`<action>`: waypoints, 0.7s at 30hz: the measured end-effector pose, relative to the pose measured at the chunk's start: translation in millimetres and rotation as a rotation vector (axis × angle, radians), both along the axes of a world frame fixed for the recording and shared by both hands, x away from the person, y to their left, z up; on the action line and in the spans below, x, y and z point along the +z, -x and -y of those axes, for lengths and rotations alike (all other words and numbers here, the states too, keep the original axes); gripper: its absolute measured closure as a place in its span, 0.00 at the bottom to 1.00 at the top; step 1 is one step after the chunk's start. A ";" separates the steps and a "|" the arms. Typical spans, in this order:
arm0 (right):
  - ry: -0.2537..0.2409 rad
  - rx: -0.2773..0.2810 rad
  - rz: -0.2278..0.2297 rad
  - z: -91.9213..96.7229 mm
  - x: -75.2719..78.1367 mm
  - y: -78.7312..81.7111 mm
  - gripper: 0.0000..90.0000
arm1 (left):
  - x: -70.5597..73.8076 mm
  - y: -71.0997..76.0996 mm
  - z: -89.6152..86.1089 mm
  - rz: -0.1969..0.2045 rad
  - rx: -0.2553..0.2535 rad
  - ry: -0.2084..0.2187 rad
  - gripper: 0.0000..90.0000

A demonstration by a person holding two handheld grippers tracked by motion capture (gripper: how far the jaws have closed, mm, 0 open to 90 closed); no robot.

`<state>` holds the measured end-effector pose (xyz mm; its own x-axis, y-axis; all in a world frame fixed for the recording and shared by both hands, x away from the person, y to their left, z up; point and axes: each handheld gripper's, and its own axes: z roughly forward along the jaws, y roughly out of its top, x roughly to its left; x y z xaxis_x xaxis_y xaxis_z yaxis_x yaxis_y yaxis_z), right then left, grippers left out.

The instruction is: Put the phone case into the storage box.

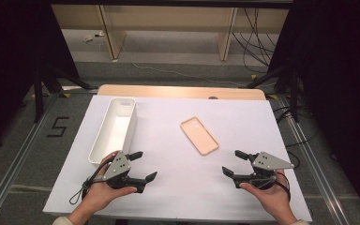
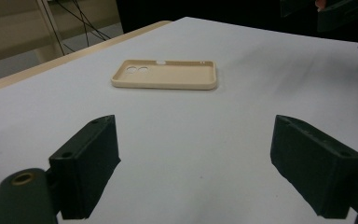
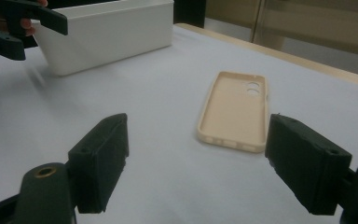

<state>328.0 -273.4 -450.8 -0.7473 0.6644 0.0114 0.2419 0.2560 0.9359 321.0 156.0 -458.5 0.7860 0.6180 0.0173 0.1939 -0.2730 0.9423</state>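
one beige phone case point(image 1: 199, 136) lies open side up on the white tabletop point(image 1: 243, 117), near its middle, with two round camera holes at its far end; in the left gripper view it lies point(image 2: 165, 74) flat beyond the jaws, and in the right gripper view point(image 3: 235, 109) just ahead of the right-hand jaw, touching neither. one long white bin point(image 1: 114, 129) stands at the left of the tabletop, its long axis running away from the person, well apart from the case. two hands enter from the near edge, one pair of tongs in each. left tongs point(image 1: 143, 166): held low over the near left part of the tabletop, just beside the bin's near end, pointing right and slightly forward toward the case; jaws spread wide, released, nothing between them. right tongs point(image 1: 235, 163): held low at the near right, pointing left toward the case; jaws likewise spread wide, released, holding nothing. the two pairs of tongs face each other across the bare near strip of the tabletop, the case lying beyond and between them.
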 end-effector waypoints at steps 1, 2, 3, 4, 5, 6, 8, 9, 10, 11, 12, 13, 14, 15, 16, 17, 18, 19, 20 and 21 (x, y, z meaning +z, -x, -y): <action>-0.001 -0.002 0.000 0.2 0.2 0.0 0.25 | 0.0 0.0 0.0 0.000 0.000 0.000 0.16; -0.001 -0.004 0.000 0.4 0.2 0.0 0.26 | 0.2 0.2 0.0 0.002 0.001 -0.001 0.16; 0.001 -0.006 -0.001 0.5 0.2 0.0 0.26 | 0.3 0.6 0.2 0.000 0.002 0.002 0.16; 0.004 -0.007 0.000 0.6 0.2 -0.1 0.26 | 0.6 0.4 -0.1 0.005 0.002 -0.002 0.16; 0.006 -0.009 -0.002 0.8 0.2 -0.2 0.26 | 0.7 0.4 -0.1 0.007 0.005 -0.004 0.16; 0.006 -0.009 -0.002 0.8 0.2 -0.2 0.26 | 0.9 0.4 0.0 0.009 0.005 -0.005 0.16; 0.017 -0.014 -0.002 1.0 0.3 -1.3 0.29 | 0.8 0.7 0.0 0.012 0.002 -0.006 0.17; 0.021 -0.022 -0.006 0.9 1.0 -2.4 0.31 | 0.2 1.3 -0.4 0.013 -0.001 -0.013 0.17; 0.032 -0.033 -0.006 0.7 2.5 -5.1 0.40 | 0.0 1.5 -0.9 0.013 -0.001 -0.016 0.17; 0.043 -0.039 -0.007 0.7 3.9 -7.3 0.48 | 0.2 1.4 -1.3 0.007 0.003 -0.010 0.17; 0.056 -0.048 -0.012 0.8 6.7 -12.1 0.58 | 0.6 0.7 -1.5 0.011 0.006 -0.009 0.17; 0.062 -0.054 -0.014 0.8 8.1 -15.8 0.67 | 0.9 0.0 -1.2 0.014 0.010 -0.005 0.17; 0.082 -0.056 -0.033 1.0 9.8 -22.7 0.78 | 0.8 -0.1 -0.8 0.012 0.009 -0.007 0.17; 0.088 -0.054 -0.057 0.7 10.1 -29.2 0.87 | 0.6 0.0 -0.5 0.014 0.007 -0.015 0.17; 0.097 -0.063 -0.073 0.6 10.5 -33.9 0.94 | 0.4 0.7 0.1 0.013 0.005 -0.019 0.17; 0.108 -0.076 -0.090 -0.4 10.4 -40.4 0.99 | 0.5 1.0 0.5 0.015 0.005 -0.020 0.17; 0.125 -0.089 -0.113 -2.0 10.4 -47.2 1.00 | 0.8 0.9 0.6 0.015 0.005 -0.018 0.17; 0.131 -0.100 -0.123 -3.7 10.0 -54.4 1.00 | 0.8 0.6 0.5 0.016 0.006 -0.017 0.17; 0.139 -0.112 -0.138 -5.5 9.6 -61.4 1.00 | 0.4 0.6 0.5 0.011 0.007 -0.015 0.17; 0.158 -0.139 -0.164 -8.5 7.9 -77.4 1.00 | 0.2 0.4 0.2 0.010 0.005 -0.018 0.17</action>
